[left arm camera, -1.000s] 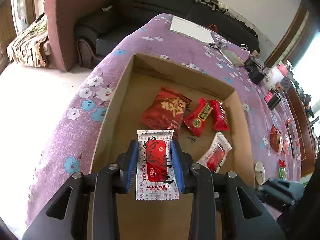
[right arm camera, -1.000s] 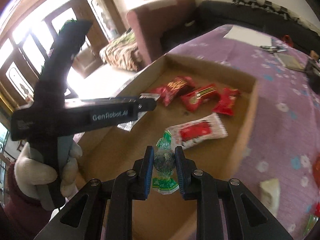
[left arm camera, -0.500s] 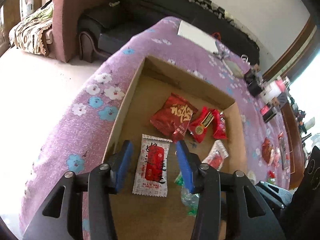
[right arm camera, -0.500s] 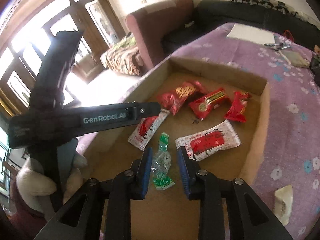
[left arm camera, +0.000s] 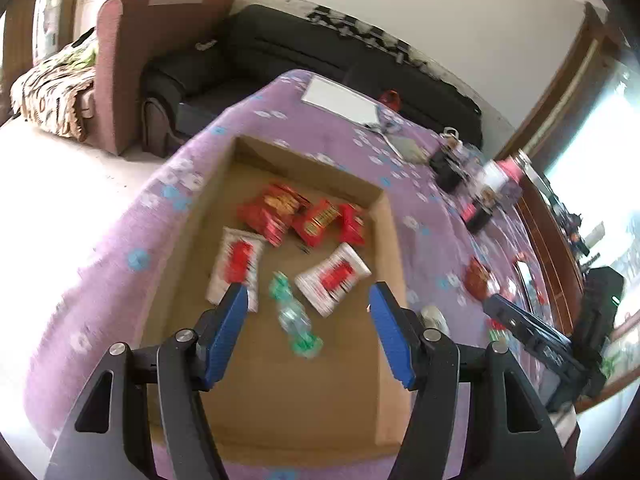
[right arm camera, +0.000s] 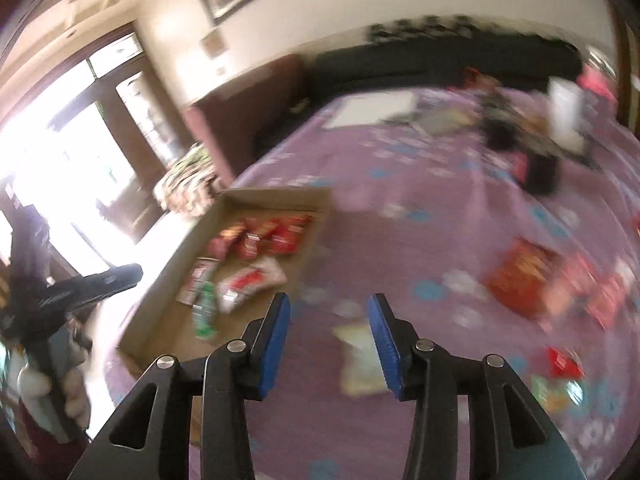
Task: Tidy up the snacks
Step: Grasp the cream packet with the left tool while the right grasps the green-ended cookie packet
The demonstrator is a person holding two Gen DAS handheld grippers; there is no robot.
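A shallow cardboard box (left arm camera: 390,240) lies on the purple flowered tablecloth (left arm camera: 120,264). Inside lie red snack packs (left arm camera: 276,210), a white-and-red packet (left arm camera: 236,264), a second white-and-red packet (left arm camera: 334,278) and a green-wrapped candy (left arm camera: 294,314). My left gripper (left arm camera: 306,334) is open and empty above the box's near part. My right gripper (right arm camera: 328,334) is open and empty, over the cloth right of the box (right arm camera: 316,224). A pale packet (right arm camera: 360,354) lies just beyond its fingers. Loose red snacks (right arm camera: 524,276) lie to the right.
A black sofa (left arm camera: 280,60) and a maroon armchair (left arm camera: 132,56) stand beyond the table. White paper (left arm camera: 340,98), scissors, black items (left arm camera: 450,166) and a jar sit on the far cloth. The right gripper's body (left arm camera: 540,344) shows at the left view's right edge.
Both grippers let go of their snacks, opened wide and pulled back. The white-and-red packet and green candy now lie in the box. The right gripper swung right, over the cloth.
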